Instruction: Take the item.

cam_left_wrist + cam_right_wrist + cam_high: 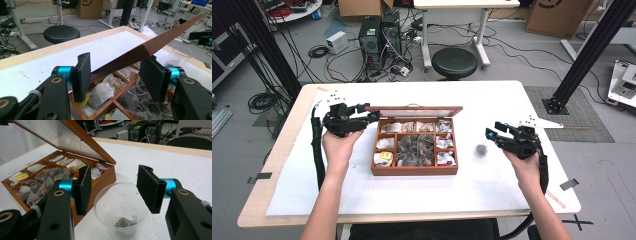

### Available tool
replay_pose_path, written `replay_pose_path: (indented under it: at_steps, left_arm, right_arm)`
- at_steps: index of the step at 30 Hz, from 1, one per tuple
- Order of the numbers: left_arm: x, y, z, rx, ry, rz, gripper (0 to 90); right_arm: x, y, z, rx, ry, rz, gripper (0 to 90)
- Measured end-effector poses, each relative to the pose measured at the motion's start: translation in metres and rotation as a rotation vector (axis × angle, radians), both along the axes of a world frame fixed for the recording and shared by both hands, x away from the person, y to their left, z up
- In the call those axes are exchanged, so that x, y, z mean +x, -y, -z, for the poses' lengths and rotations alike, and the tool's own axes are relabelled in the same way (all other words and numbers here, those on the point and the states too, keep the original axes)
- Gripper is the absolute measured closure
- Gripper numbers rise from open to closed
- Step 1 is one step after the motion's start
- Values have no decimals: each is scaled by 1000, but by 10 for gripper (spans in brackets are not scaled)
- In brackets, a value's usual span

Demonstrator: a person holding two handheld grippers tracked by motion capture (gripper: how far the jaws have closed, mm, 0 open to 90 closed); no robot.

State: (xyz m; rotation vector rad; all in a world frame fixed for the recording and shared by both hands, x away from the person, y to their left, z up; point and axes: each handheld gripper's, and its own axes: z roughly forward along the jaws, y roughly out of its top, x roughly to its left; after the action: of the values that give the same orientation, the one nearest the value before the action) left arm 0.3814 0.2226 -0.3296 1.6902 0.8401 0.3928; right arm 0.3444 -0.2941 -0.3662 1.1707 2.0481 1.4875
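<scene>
An open wooden tea box (pixel 414 170) with several compartments of tea bags (pixel 105 91) sits mid-table. Its glass-paned lid (pixel 417 108) is tilted up. My left gripper (pixel 371 112) is at the lid's left corner, and in the left gripper view that gripper (pixel 115 72) is shut on the lid's wooden frame (pixel 162 41). To the right of the box stands a clear plastic cup (pixel 482 149). My right gripper (pixel 113 187) hovers open just above the cup (pixel 120 205), one jaw to each side of the rim. A single tea bag (pixel 123 222) lies at the bottom.
A white sheet (pixel 492 100) covers the tabletop, with bare room in front of the box and at the far right. Beyond the table stand a black stool (pixel 454 62), computer towers (pixel 379 35) and loose cables on the floor.
</scene>
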Motion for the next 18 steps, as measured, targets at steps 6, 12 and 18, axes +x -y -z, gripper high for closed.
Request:
replay_pose_path:
  at_steps: [6, 12, 18]
  left_arm:
    - [0, 0, 0, 1, 0, -1, 427]
    - [0, 0, 0, -1, -2, -1, 427]
    - [0, 0, 1, -4, -1, -1, 426]
  right_arm:
    - [1, -1, -1, 1, 9, 3, 443]
    - [2, -1, -1, -3, 10, 4, 441]
    - [2, -1, -1, 0, 11, 9, 440]
